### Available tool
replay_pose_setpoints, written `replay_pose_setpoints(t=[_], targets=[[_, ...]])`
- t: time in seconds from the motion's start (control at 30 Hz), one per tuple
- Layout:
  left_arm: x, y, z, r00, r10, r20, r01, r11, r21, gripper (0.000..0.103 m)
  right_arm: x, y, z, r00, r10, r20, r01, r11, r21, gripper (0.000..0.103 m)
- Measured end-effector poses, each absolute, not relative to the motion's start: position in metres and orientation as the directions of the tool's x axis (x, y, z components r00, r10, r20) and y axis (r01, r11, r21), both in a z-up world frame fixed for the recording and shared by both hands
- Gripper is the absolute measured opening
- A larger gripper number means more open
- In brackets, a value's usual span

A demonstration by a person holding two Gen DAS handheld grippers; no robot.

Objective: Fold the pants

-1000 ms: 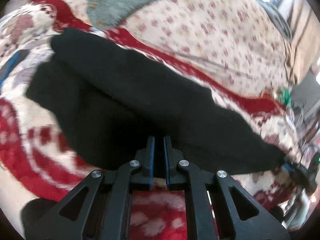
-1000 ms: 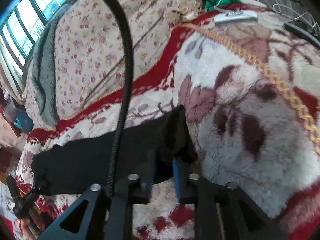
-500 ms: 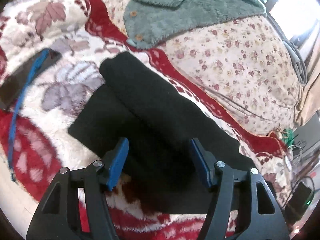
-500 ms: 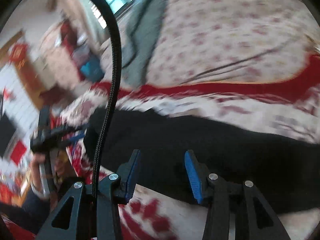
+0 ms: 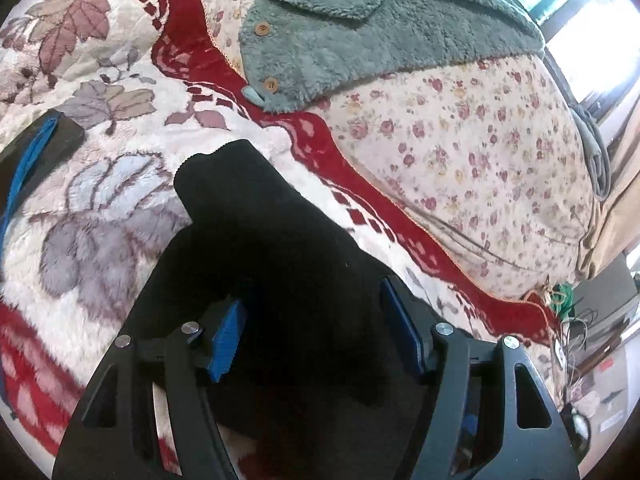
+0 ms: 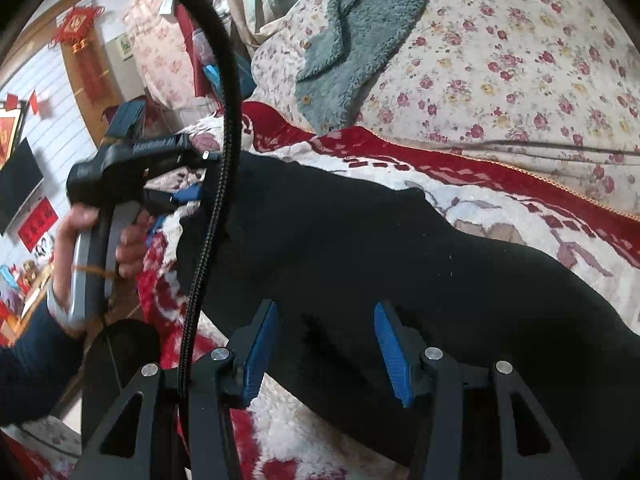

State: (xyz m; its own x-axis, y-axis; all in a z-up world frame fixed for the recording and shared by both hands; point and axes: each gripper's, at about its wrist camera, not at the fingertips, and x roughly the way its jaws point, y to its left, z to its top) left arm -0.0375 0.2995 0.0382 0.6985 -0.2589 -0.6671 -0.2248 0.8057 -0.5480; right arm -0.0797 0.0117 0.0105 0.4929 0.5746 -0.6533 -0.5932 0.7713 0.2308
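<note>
The black pants (image 5: 280, 248) lie folded lengthwise on a red and white plush blanket (image 5: 100, 184). In the right wrist view the pants (image 6: 360, 240) stretch from lower right to the left. My left gripper (image 5: 316, 332) is open, its blue pads wide apart just above the pants. My right gripper (image 6: 326, 344) is open too, over the near edge of the pants. The left gripper also shows in the right wrist view (image 6: 176, 176), held by a hand at the far end of the pants.
A grey-green fleece garment (image 5: 380, 28) lies on a floral quilt (image 5: 480, 152) behind the pants. A black case with a blue strap (image 5: 36, 148) lies at the left. A black cable (image 6: 224, 152) hangs across the right wrist view. Loose wires (image 5: 560, 300) lie at the right.
Both grippers have let go of the pants and opened. The pants now lie folded on the blanket. Both grippers have lifted and drawn back; the right one turned toward the left end.
</note>
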Motion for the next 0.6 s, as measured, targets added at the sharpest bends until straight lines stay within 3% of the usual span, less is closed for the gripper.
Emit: replay_pose_setpoints(t=[0.1,0.17,0.2,0.23,0.37,0.4,0.5,0.6], targets=[[-0.033,0.299,0.034,0.694,-0.257,-0.672,-0.237,0.801,-0.550,0.065,-0.082,0.018,0.009,0.503,0.554,-0.663,-0.618,0.767,0.172,0.049],[-0.039,0.298,0.039,0.725,-0.233,-0.648,-0.230,0.805,-0.546,0.043,-0.085,0.023,0.011,0.511,0.537,-0.671,-0.633,0.763,0.129,0.049],[-0.040,0.298,0.042,0.731,-0.221,-0.645,-0.224,0.815,-0.534,0.024,-0.087,0.026,0.012,0.510,0.533,-0.675,-0.645,0.757,0.110,0.049],[-0.042,0.297,0.045,0.737,-0.225,-0.637,-0.211,0.819,-0.534,0.014,-0.087,0.028,0.012,0.512,0.529,-0.677,-0.650,0.754,0.098,0.049],[-0.050,0.295,0.058,0.756,-0.259,-0.602,-0.168,0.811,-0.560,0.009,-0.085,0.036,0.006,0.535,0.494,-0.685,-0.658,0.753,0.030,0.047],[-0.053,0.295,0.063,0.762,-0.257,-0.594,-0.160,0.814,-0.559,0.008,-0.084,0.036,0.006,0.547,0.487,-0.681,-0.651,0.759,0.019,0.034],[-0.060,0.292,0.072,0.774,-0.260,-0.577,-0.130,0.827,-0.547,0.008,-0.076,0.030,0.008,0.543,0.505,-0.670,-0.632,0.772,0.070,0.011],[-0.062,0.295,0.069,0.762,-0.275,-0.586,-0.139,0.815,-0.563,0.008,-0.073,0.025,0.012,0.540,0.520,-0.662,-0.626,0.774,0.098,0.008]])
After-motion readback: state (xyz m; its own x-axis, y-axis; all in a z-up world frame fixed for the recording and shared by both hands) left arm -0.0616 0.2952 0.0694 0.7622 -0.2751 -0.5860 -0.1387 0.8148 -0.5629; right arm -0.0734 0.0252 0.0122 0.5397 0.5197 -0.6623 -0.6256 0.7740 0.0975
